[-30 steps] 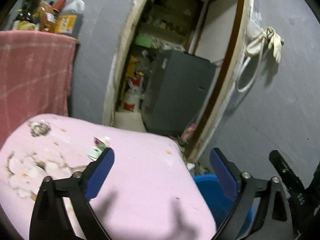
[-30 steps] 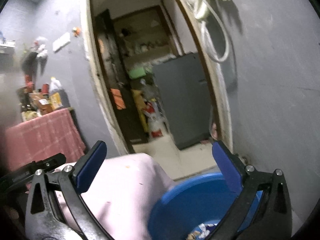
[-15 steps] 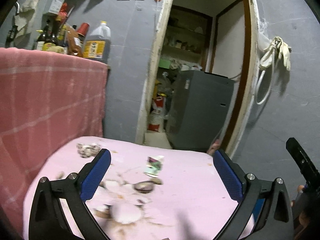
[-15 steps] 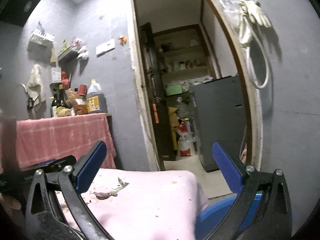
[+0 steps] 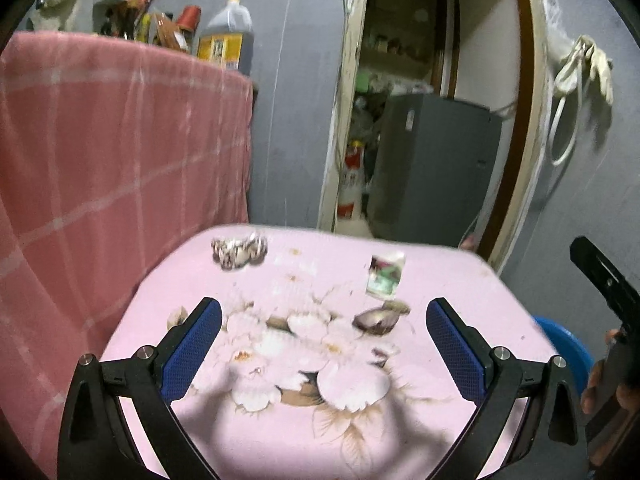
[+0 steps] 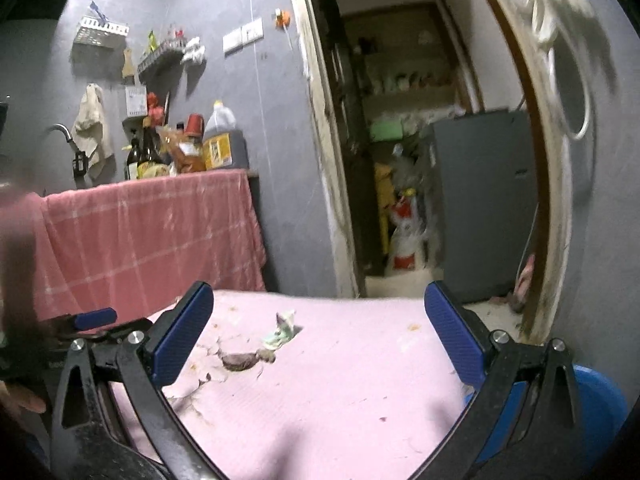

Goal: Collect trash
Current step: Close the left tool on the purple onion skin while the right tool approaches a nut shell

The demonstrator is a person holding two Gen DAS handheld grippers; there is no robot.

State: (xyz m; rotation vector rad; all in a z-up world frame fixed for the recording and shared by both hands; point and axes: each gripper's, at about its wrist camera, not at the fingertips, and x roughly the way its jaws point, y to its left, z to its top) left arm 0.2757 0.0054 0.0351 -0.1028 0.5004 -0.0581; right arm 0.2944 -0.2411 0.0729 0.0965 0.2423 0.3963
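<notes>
A pink table [image 5: 452, 288] with a flower print holds trash: a crumpled patterned wrapper [image 5: 239, 249] at the far left, a small green-and-white packet [image 5: 385, 276], and a dark brown scrap [image 5: 378, 317] just in front of it. The packet [image 6: 280, 330] and scrap [image 6: 240, 360] also show in the right wrist view. My left gripper [image 5: 323, 346] is open and empty above the table's near part. My right gripper [image 6: 318, 338] is open and empty, to the right of the left one. A blue basin [image 6: 600, 404] sits low at the table's right edge, also in the left wrist view [image 5: 568, 346].
A counter draped in a pink checked cloth [image 5: 120, 152] stands left of the table, with bottles and a large jug [image 5: 228, 36] on top. Behind the table an open doorway [image 5: 432, 120] shows a grey cabinet [image 5: 432, 168]. A grey wall [image 5: 592, 200] is at the right.
Both grippers swung from the blue basin and doorway back towards the pink table. The trash now lies in front of the left gripper. Both stayed open.
</notes>
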